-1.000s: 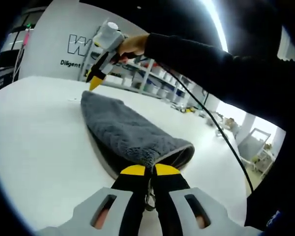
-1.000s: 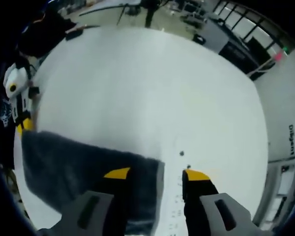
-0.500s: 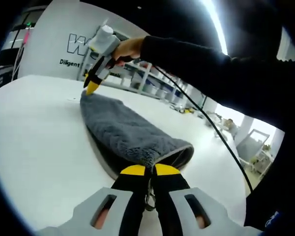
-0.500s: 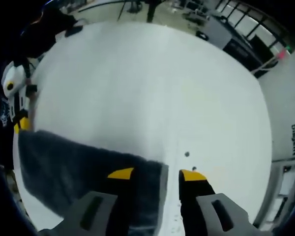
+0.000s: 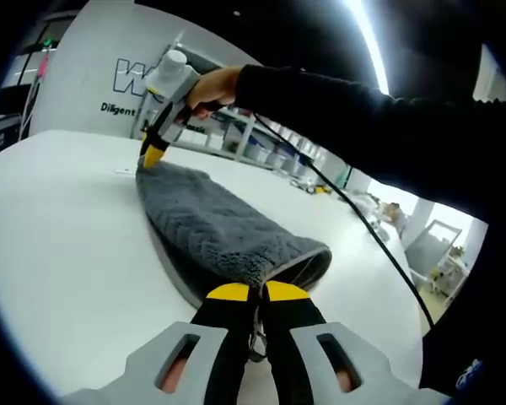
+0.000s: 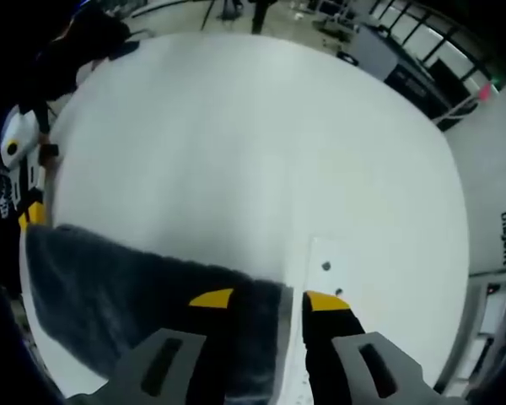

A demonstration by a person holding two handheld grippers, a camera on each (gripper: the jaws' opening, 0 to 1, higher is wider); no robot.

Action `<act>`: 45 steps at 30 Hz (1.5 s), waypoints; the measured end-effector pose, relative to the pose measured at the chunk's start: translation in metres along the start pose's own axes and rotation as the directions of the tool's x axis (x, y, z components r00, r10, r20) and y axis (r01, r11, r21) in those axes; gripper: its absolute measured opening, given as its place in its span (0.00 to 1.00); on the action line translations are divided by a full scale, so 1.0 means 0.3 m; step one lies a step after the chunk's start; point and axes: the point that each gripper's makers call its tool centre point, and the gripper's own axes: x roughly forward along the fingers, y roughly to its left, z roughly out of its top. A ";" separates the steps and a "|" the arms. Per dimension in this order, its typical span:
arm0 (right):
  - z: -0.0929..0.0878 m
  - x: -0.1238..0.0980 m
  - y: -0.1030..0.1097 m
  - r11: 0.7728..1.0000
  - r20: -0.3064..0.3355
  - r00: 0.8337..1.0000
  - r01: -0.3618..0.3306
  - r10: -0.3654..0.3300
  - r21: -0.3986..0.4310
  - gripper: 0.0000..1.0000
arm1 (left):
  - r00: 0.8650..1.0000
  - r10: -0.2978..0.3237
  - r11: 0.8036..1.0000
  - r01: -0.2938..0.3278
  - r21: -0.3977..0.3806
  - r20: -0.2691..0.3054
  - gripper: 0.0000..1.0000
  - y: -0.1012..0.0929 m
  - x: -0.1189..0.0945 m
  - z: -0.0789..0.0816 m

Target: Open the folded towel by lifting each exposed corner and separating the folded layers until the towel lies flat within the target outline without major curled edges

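A: Towel (image 5: pixel 215 232) status? Where is it?

B: Grey, folded, lying on the white table (image 5: pixel 59 245). In the left gripper view it runs as a long strip from the left gripper (image 5: pixel 256 293) away toward the right gripper (image 5: pixel 154 155). A dark outline edge shows on the table just beside the towel's lower side.

A: Left gripper?

B: Yellow-tipped jaws pressed together, pinching the near end of the towel. That end is raised off the table, layers parted so a loop-shaped opening shows just beside the tips.

A: Right gripper?

B: In the right gripper view the right gripper (image 6: pixel 269 299) straddles the towel's (image 6: pixel 143 295) corner edge, jaws only a narrow gap apart. One tip sits over the towel, the other over bare table (image 6: pixel 261 152) just beside the hem. Can't tell if it has actually pinched the cloth. From the left gripper view its tip is right at the far corner of the towel, held by a hand (image 5: pixel 209 84) with a dark sleeve (image 5: pixel 354 118) above the towel.

A: Anything else?

B: Left gripper (image 6: pixel 29 207) sits at the far end of the towel in the right gripper view. Small dark dot on the table near the right gripper's tip.
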 end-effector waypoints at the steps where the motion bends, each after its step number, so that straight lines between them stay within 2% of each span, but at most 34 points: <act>1: 0.000 0.004 0.003 1.000 0.000 1.000 0.000 0.000 -0.003 0.26 | 1.000 -0.001 1.000 0.001 0.001 0.000 0.02 0.000 0.000 0.000; 8: -0.008 0.031 0.011 1.000 -0.002 1.000 -0.006 0.006 -0.005 0.19 | 1.000 -0.004 1.000 0.004 0.009 -0.002 0.02 -0.007 -0.003 0.002; 12: -0.002 0.027 -0.002 1.000 0.008 1.000 0.008 -0.008 -0.005 0.07 | 1.000 -0.005 1.000 0.005 0.006 0.002 0.02 -0.008 -0.006 0.008; 17: 0.000 0.022 -0.011 1.000 0.006 1.000 0.019 -0.019 -0.003 0.05 | 1.000 -0.007 1.000 0.007 0.013 0.006 0.02 -0.009 -0.005 0.011; 34: -0.004 0.022 -0.027 0.999 0.004 0.999 0.046 -0.046 -0.020 0.03 | 0.999 -0.008 0.998 0.006 0.056 0.044 0.01 -0.023 -0.006 0.034; 45: -0.004 0.002 -0.040 0.997 0.014 0.998 0.067 -0.067 -0.028 0.03 | 0.999 -0.006 0.998 0.003 0.067 0.044 0.01 -0.029 -0.009 0.038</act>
